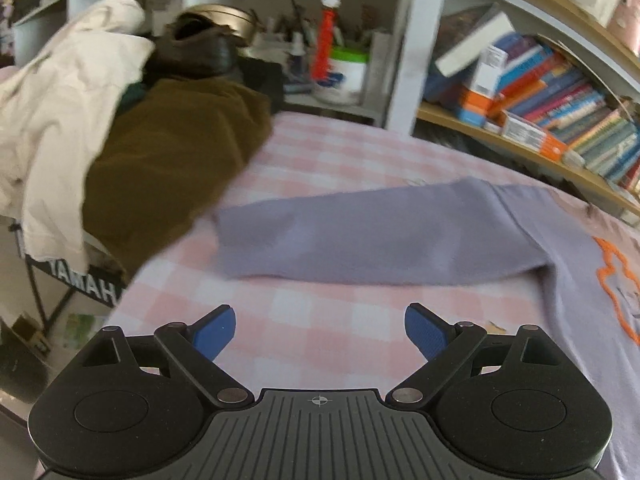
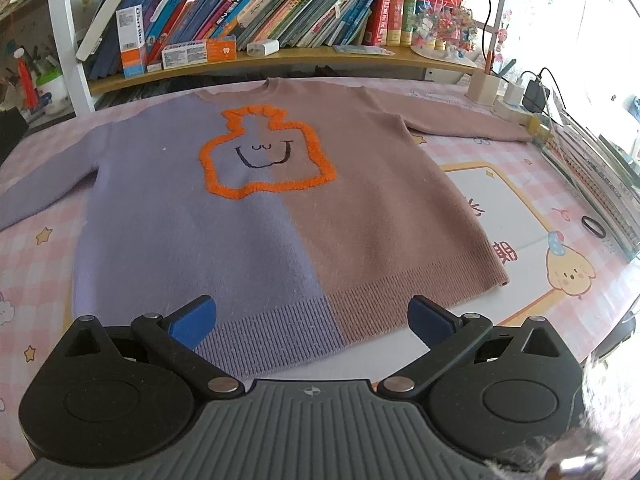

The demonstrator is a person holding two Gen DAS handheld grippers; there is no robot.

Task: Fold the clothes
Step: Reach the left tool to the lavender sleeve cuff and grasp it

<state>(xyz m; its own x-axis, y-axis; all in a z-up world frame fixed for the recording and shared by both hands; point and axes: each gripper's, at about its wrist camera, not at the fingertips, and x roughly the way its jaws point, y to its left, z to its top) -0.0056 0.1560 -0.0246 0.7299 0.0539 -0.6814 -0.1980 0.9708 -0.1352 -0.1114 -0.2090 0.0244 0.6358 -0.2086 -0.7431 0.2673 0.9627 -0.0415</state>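
**Sweater laid flat, both tools empty, first fold not yet begun**

From the right wrist view I see the sweater [image 2: 256, 208] spread face-up on the bench [image 2: 520, 216], which wears a pink checked cover. The garment is half lilac, half dusty pink, with an orange outline figure [image 2: 266, 152] on the chest. Its collar points toward the bookshelf [image 2: 256, 56], and its ribbed hem lies just ahead of my right tool [image 2: 312, 316], whose jaws stand wide with nothing between them.

My left tool [image 1: 320, 328] is also spread wide and empty. It hovers over bare checked cover, with the lilac sleeve [image 1: 360, 236] stretched out sideways ahead of it, its cuff end nearest the heap of brown and cream garments [image 1: 120, 136] at the bench's left end.

I judge this to be the very start: both sleeves are out, nothing is folded. The next move, as I read it, is to bring the left tool forward to the lilac cuff, pinch only the sleeve's own cloth, and carry it across the body. The pink sleeve [image 2: 468, 124] would follow on the right side. The left view is blurred, so I would settle before closing.
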